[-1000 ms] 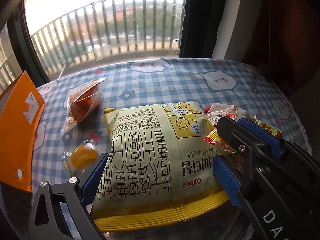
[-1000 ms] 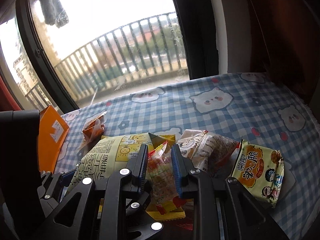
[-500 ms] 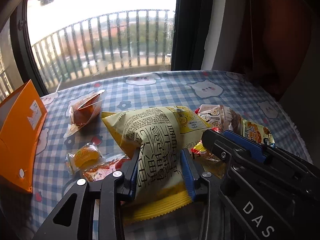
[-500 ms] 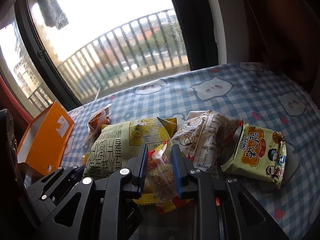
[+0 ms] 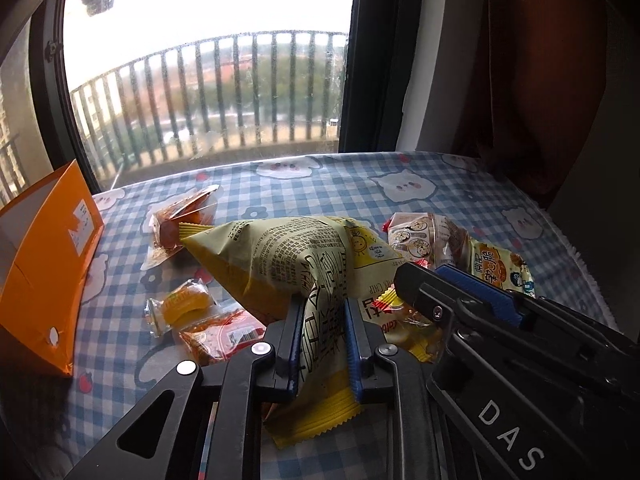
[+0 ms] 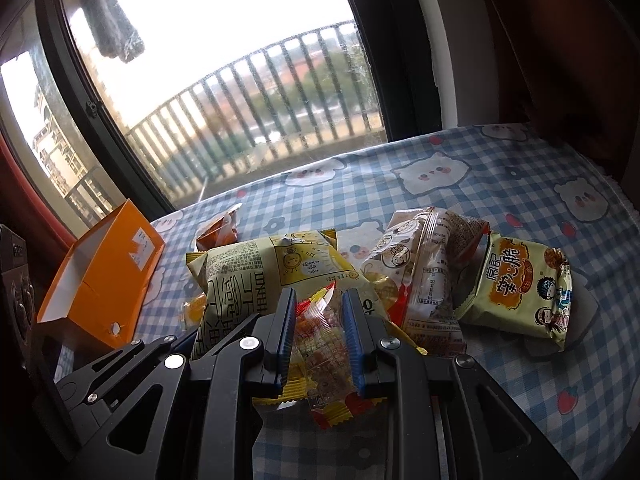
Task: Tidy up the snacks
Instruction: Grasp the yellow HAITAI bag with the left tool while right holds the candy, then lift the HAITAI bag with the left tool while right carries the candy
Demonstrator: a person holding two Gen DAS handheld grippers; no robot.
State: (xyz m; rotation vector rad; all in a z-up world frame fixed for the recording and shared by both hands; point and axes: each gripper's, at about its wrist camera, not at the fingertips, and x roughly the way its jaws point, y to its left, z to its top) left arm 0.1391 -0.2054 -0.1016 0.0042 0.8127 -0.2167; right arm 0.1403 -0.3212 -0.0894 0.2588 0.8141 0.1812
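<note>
My left gripper point(image 5: 322, 322) has just been closing and now pinches the yellow chip bag point(image 5: 288, 256), bunched between its pads at 6 o'clock. My right gripper point(image 6: 318, 320) clamps a clear candy packet point(image 6: 320, 344). Orange box point(image 5: 44, 264) at 9 o'clock on the checked tablecloth point(image 5: 340, 188).

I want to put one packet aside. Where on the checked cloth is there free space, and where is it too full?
Free: the checked cloth behind the packets, toward the window, and its near right corner. Crowded: the middle, around the yellow chip bag, and the strip between it and the orange box, where small packets lie.
</note>
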